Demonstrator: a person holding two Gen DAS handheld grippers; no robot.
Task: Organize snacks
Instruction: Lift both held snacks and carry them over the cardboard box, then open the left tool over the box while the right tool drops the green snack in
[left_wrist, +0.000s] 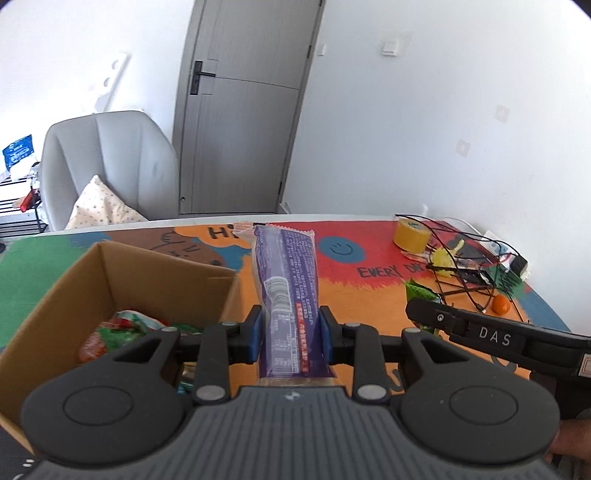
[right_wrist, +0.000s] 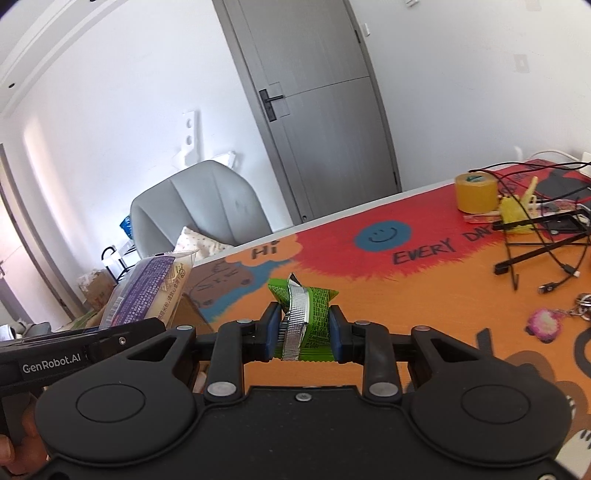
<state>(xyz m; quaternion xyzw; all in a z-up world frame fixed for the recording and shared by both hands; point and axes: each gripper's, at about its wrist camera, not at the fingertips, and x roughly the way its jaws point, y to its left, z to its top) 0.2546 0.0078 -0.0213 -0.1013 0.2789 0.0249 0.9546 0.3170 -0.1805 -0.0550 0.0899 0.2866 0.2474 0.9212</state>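
Observation:
My left gripper (left_wrist: 291, 334) is shut on a long purple snack packet (left_wrist: 286, 291), which sticks up and forward above the table, just right of the cardboard box (left_wrist: 110, 273). That box is open and holds red and green wrapped snacks (left_wrist: 122, 328). My right gripper (right_wrist: 303, 334) is shut on a small green snack packet (right_wrist: 308, 314) with a silver seam, held above the colourful tabletop (right_wrist: 424, 295). In the right wrist view the purple packet (right_wrist: 147, 291) and the left tool show at the left edge. In the left wrist view the right tool (left_wrist: 480, 336) reaches in at the right, with a bit of green packet (left_wrist: 421, 293) showing.
At the far right of the table lie a yellow tape roll (left_wrist: 412, 234), a black wire stand with tangled cables (right_wrist: 543, 240), a yellow clip (right_wrist: 517, 214), an orange fruit (left_wrist: 501, 304) and a pink keychain (right_wrist: 543, 323). A grey armchair (left_wrist: 107, 166) with a cushion stands behind the table, beside a grey door (left_wrist: 243, 107).

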